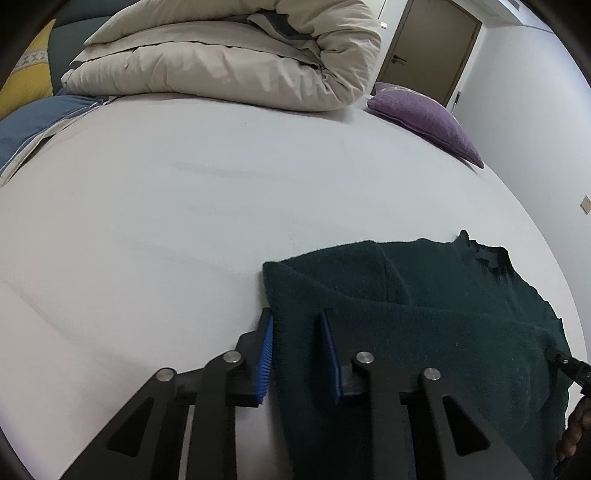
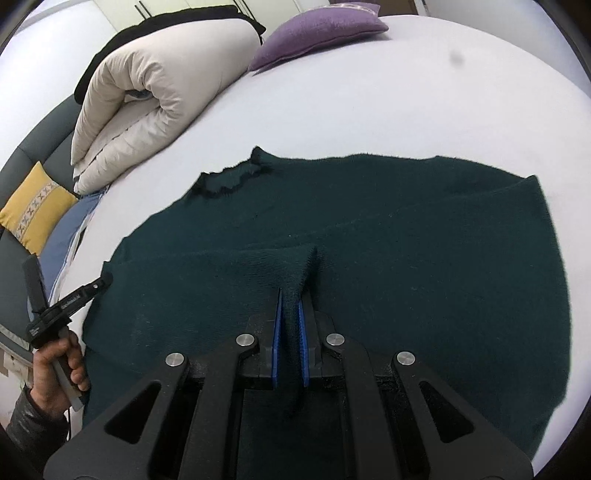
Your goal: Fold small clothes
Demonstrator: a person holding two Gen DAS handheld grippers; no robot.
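Dark green knitted sweater point(image 2: 369, 236) lies spread on the pale lilac bed sheet point(image 1: 184, 206), its frilled black-edged neck opening point(image 2: 231, 181) pointing toward the rolled cream quilt point(image 2: 147, 96). Part of the sweater is already doubled over itself, showing a thick folded edge point(image 1: 280, 269) in the left wrist view.

Right gripper point(image 2: 290, 306) has its blue-padded fingers point(image 2: 277, 332) pressed nearly together on a raised ridge of the sweater's fabric, which stands up between the pads. Left gripper point(image 1: 297, 332) has its jaws spread, straddling the sweater's folded edge: one blue pad point(image 1: 266, 354) sits just outside the edge, over the sheet, and the other rests on the knit.

Beyond the sweater, a purple square cushion point(image 2: 317, 33) lies on the sheet near the quilt. On the far side of the quilt from that cushion are a yellow patterned cushion point(image 2: 33, 206) and a blue pillow point(image 1: 29, 125). Behind the quilt stands a brown door point(image 1: 428, 48).
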